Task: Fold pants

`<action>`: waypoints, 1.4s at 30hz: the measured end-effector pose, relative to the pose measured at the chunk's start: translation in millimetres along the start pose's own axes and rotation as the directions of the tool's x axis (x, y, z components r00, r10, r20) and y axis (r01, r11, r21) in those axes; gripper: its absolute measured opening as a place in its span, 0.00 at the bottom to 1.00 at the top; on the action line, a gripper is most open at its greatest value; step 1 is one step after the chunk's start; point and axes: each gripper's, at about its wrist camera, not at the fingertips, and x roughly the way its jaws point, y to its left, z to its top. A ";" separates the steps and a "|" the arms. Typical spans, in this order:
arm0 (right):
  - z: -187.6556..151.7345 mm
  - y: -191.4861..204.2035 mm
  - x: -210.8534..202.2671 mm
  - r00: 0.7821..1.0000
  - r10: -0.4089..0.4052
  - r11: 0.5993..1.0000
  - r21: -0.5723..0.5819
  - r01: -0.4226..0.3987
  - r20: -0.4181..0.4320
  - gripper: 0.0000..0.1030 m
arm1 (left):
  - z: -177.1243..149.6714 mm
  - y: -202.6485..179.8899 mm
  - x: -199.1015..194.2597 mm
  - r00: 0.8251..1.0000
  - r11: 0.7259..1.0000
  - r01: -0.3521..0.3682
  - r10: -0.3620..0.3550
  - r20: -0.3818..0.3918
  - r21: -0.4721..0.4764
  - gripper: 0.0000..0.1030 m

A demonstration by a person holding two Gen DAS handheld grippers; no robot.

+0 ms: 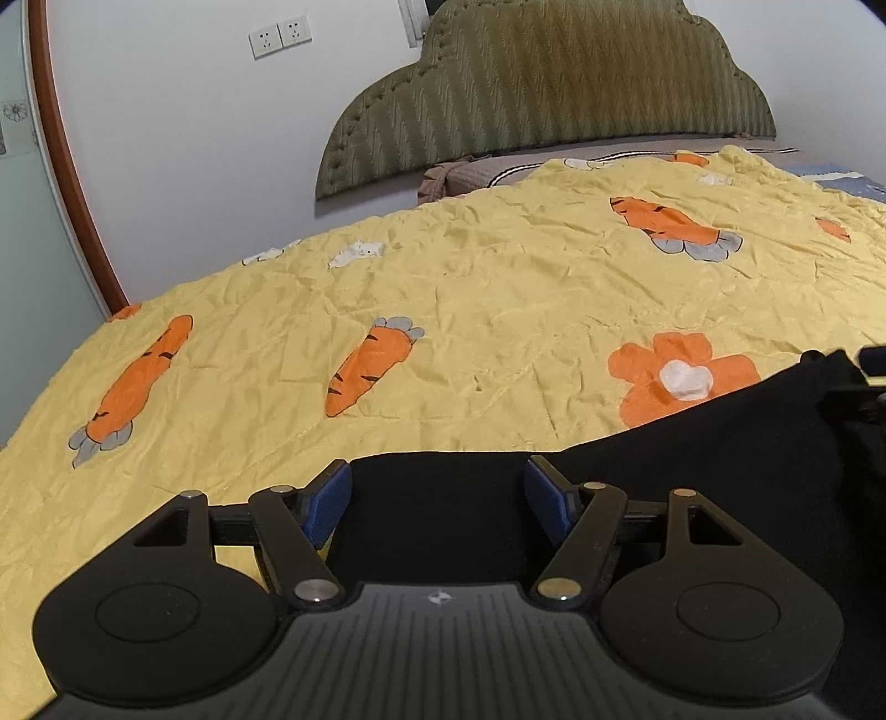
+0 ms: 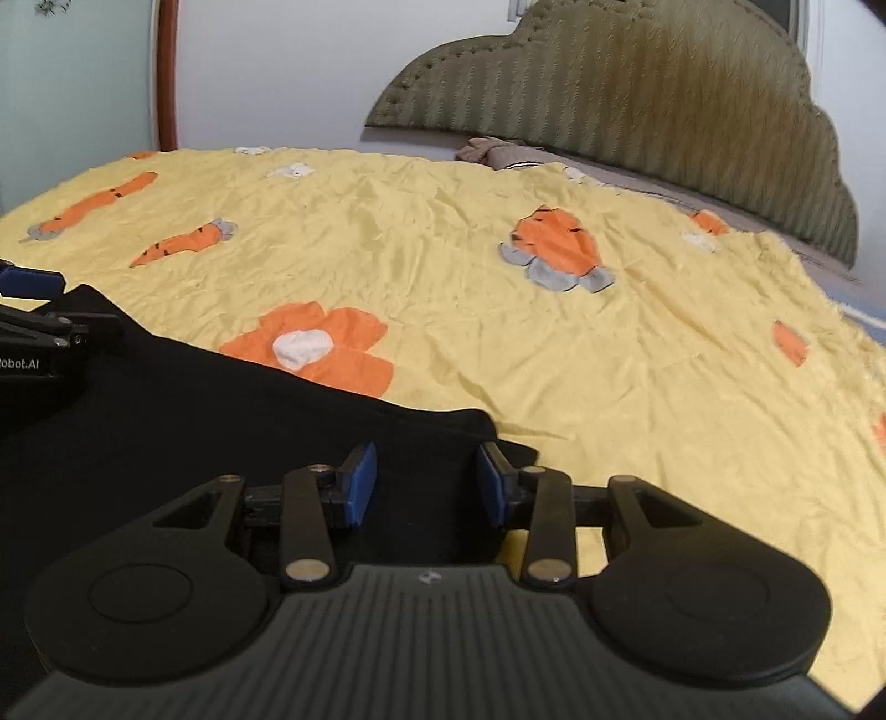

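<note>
- Left wrist view, nearest: the left claw [image 1: 437,501] stands spread, its blue pads [image 1: 326,507] well apart, with the black pants [image 1: 443,531] lying between and beneath them; the pads do not press on the cloth.
- Right wrist view, nearest: the right claw [image 2: 426,482] has a narrower gap, yet its blue pads [image 2: 360,484] are apart too, and the pants [image 2: 221,421] fill the space between them without being pinched.
- The pants lie on the bed at its near edge, a dark sheet of cloth stretching from one claw to the other; the far hem runs slanted across the quilt.
- At the left edge of the right wrist view the left claw [image 2: 33,285] shows over the same cloth.
- Just beyond the hem, an orange flower with a white heart [image 1: 684,379] is printed on the yellow quilt [image 1: 498,288], partly covered by the pants.
- Farther out, the wrinkled quilt carries orange carrots [image 1: 371,365] with grey tops.
- At the far end, a brown pillow [image 1: 487,171] lies against the olive padded headboard [image 1: 554,94].
- On the white wall [image 1: 194,138] left of the headboard sit two sockets [image 1: 279,36].
</note>
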 end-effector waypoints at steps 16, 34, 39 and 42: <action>-41.1 47.3 -53.5 0.998 0.052 0.998 -0.020 -0.051 0.038 0.59 | -5.7 8.5 -16.2 1.000 1.000 -0.015 0.015 -0.005 -0.018 0.66; -62.7 62.3 -84.5 0.994 0.101 0.995 0.015 -0.102 0.051 0.65 | -30.5 16.7 -37.8 1.000 0.999 -0.005 0.004 -0.007 -0.049 0.67; -66.1 61.8 -84.2 0.995 0.086 0.996 0.032 -0.087 0.056 0.70 | -33.0 14.3 -39.6 1.000 0.999 -0.014 0.013 -0.006 -0.051 0.67; -68.3 62.9 -85.3 0.995 0.080 0.996 0.031 -0.082 0.059 0.71 | -35.3 14.7 -42.7 1.000 0.998 -0.013 0.012 -0.007 -0.055 0.67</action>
